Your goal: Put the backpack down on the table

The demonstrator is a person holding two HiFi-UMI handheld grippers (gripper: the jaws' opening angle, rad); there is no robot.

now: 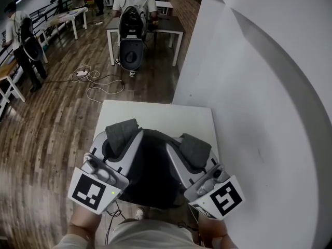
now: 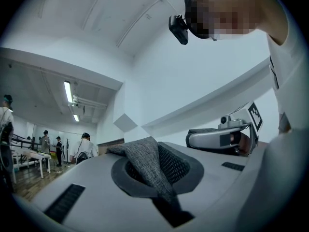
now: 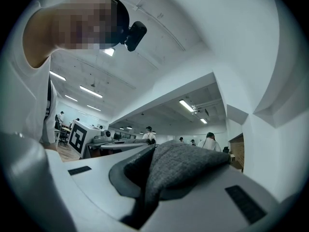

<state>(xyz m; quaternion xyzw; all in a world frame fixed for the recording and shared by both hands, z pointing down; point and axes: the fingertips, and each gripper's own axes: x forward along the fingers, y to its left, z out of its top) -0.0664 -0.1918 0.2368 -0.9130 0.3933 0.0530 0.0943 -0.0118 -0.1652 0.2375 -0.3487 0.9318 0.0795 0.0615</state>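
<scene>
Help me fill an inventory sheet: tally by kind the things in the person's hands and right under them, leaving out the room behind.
Grippers: 2 (left gripper, right gripper), each shut on a strap
Grey straps: 2 (left strap, right strap)
Backpack: 1, dark, between the grippers
White table: 1
Total: 6

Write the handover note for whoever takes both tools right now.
Tools: the left tool is shut on the left grey strap; the right tool is shut on the right grey strap.
Things: the dark backpack hangs between the two tools over the near end of the white table. Whether its bottom touches the table cannot be seen.
Done: backpack gripped by both straps, at the table.
Left: lower it onto the table, then open both tools.
</scene>
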